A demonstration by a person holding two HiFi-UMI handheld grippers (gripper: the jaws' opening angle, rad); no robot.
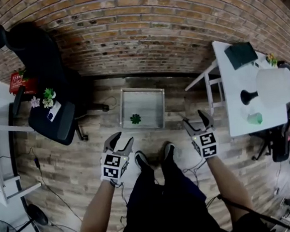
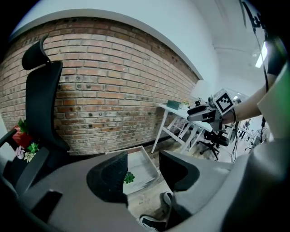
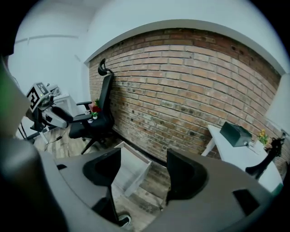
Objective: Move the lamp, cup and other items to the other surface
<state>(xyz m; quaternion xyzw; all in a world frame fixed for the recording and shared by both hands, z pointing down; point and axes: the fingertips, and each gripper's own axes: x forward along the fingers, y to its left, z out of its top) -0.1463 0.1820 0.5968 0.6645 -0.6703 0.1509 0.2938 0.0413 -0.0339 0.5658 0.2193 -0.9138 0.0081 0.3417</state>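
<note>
Your left tool (image 1: 123, 138) and right tool (image 1: 194, 117) are both spread, pinching nothing. The lamp (image 1: 276, 87) stands on the tabletop (image 1: 233, 85), right of your right tool.

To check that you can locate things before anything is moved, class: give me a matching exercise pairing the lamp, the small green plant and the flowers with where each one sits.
Things
1. lamp
2. small green plant
3. flowers

Places
A. on the black chair
B. on the white table
C. in the white tray on the floor

Pairs: 1-B, 2-C, 3-A
</note>
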